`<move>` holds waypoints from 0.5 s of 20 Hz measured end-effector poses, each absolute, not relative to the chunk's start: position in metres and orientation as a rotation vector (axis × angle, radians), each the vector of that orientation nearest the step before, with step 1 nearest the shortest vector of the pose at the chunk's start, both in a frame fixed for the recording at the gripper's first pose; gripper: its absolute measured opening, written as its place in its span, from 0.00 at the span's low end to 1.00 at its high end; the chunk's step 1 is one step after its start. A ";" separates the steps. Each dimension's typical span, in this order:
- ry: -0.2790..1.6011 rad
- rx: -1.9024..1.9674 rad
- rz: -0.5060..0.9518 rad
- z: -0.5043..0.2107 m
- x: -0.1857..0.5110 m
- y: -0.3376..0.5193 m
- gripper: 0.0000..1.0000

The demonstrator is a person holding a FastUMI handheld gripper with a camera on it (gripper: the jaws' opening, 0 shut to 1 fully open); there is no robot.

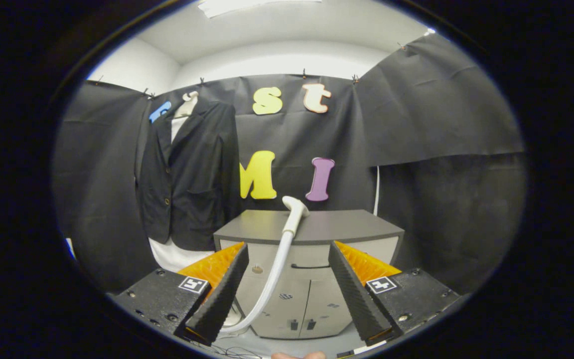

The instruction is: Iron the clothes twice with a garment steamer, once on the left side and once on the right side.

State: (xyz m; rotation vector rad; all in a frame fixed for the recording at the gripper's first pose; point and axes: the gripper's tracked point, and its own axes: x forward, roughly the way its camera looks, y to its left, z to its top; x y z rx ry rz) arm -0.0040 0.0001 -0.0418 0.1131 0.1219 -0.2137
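A: What does your gripper view show?

B: Your gripper (287,289) is spread wide, holding nothing. Between its fingers (222,294) and beyond them stands a grey cabinet (312,249) with pale doors.

A: Where is the steamer?

B: The white steamer head (294,207) rests on the cabinet's top, near its back edge at the middle. Its white hose (272,279) curves down over the front edge, just beside your left finger.

A: And the clothes?

B: A dark jacket (190,174) hangs against the booth wall, left of the cabinet, over a white garment (172,257).
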 end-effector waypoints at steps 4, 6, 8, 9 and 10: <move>0.105 0.101 -0.267 -0.036 -0.004 0.005 1.00; 0.112 0.100 -0.281 -0.036 -0.002 0.008 1.00; 0.126 0.105 -0.298 -0.037 0.002 0.008 1.00; 0.132 0.110 -0.311 -0.036 0.005 0.009 1.00; 0.143 0.115 -0.320 -0.036 0.008 0.009 1.00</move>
